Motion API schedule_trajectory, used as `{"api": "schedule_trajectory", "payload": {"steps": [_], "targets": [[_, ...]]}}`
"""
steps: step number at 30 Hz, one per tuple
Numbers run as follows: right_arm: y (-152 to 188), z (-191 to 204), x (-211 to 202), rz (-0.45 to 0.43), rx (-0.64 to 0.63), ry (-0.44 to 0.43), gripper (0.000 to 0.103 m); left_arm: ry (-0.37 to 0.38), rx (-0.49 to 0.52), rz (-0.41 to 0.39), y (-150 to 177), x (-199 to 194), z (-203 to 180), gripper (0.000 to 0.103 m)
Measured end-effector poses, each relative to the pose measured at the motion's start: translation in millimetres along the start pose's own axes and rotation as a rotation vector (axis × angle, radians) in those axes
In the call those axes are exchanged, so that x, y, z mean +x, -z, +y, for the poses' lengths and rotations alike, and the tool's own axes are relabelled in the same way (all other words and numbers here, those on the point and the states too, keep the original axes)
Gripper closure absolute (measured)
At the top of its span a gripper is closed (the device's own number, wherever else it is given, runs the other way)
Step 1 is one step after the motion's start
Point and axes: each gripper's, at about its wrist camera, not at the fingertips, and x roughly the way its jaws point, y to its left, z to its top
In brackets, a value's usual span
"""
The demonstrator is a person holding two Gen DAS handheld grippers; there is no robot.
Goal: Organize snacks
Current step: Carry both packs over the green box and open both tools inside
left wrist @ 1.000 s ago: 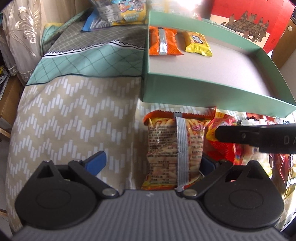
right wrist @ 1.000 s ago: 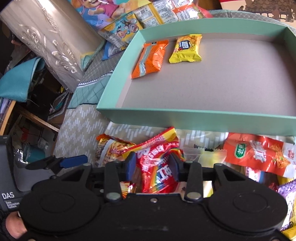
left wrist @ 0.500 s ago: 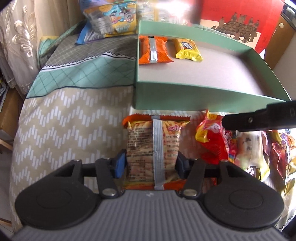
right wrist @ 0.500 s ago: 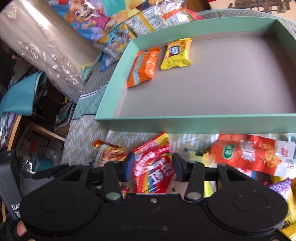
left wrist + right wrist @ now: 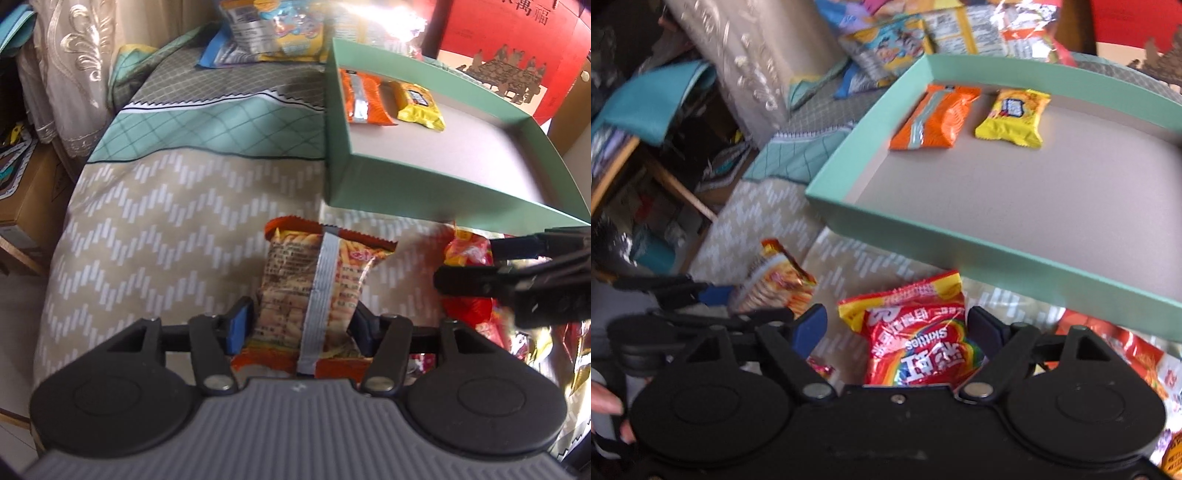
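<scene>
My left gripper is shut on an orange cracker-stick packet, held just above the patterned bedspread, in front of the green tray. My right gripper is open around a red Skittles bag that lies between its jaws without contact. The tray holds an orange packet and a yellow packet at its far left. The cracker packet and the left gripper show at the left of the right wrist view.
Several loose snack packets lie on the bedspread at the right, below the tray's near wall. Larger cartoon-printed bags lie beyond the tray. A red box stands at the back right. The bed's edge drops off at the left.
My left gripper closed on the cracker packet and raised it slightly. My right gripper opened off the Skittles bag, which now lies loose between the jaws.
</scene>
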Motion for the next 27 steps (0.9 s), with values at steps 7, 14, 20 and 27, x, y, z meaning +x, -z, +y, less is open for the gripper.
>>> {"api": "schedule_trajectory", "payload": {"steps": [7,14,20,27], "targets": [[5,2,-4,-0.019,0.003,0.032,0.046,-0.014,0.025,-0.015,-1,2,-5,0.053],[5,-6,-31,-0.059,0.088,-0.020,0.046,0.018,-0.010,-0.029,-5,-13,-3,0.054],[-6,-15,-62,-0.123,0.149,-0.070,0.046,0.027,0.014,-0.110,-25,-41,-14,0.054],[-45,-45,-83,-0.217,0.269,0.011,0.046,0.042,0.083,-0.181,-76,-44,-52,0.054]]}}
